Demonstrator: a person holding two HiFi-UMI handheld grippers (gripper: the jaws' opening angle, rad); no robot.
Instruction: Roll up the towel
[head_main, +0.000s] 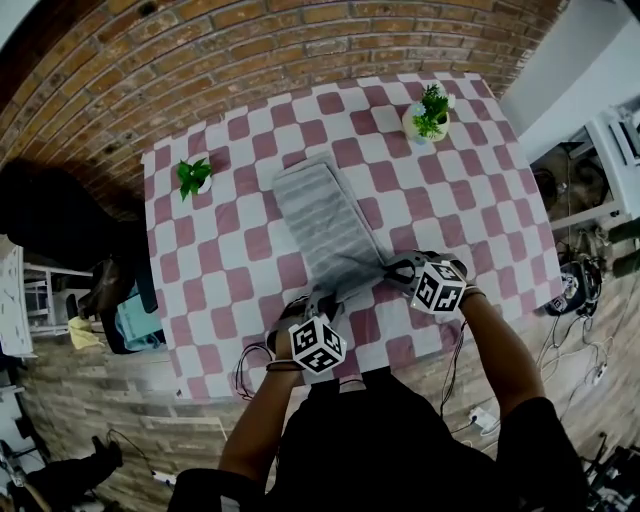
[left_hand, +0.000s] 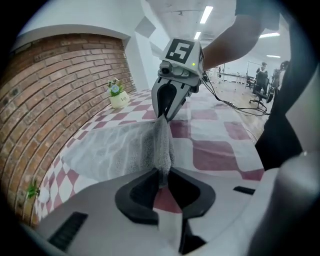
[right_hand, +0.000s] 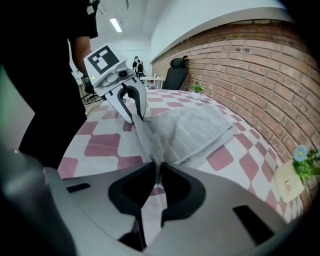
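Note:
A grey striped towel (head_main: 325, 220) lies lengthwise on the red-and-white checked tablecloth (head_main: 230, 250), its near edge lifted. My left gripper (head_main: 322, 300) is shut on the towel's near left corner; in the left gripper view the cloth (left_hand: 161, 145) runs pinched between the jaws (left_hand: 162, 181). My right gripper (head_main: 392, 270) is shut on the near right corner, and in the right gripper view the towel (right_hand: 192, 127) is gathered into the jaws (right_hand: 157, 175). The near edge is stretched between both grippers. Each gripper view shows the other gripper (left_hand: 167, 111) (right_hand: 131, 116) clamped on the same edge.
A small green plant (head_main: 194, 176) stands at the table's left side and a white pot with a plant (head_main: 428, 115) at the far right. A brick wall (head_main: 250, 50) runs behind the table. A chair (head_main: 120, 310) and cables (head_main: 590, 300) lie off the table's sides.

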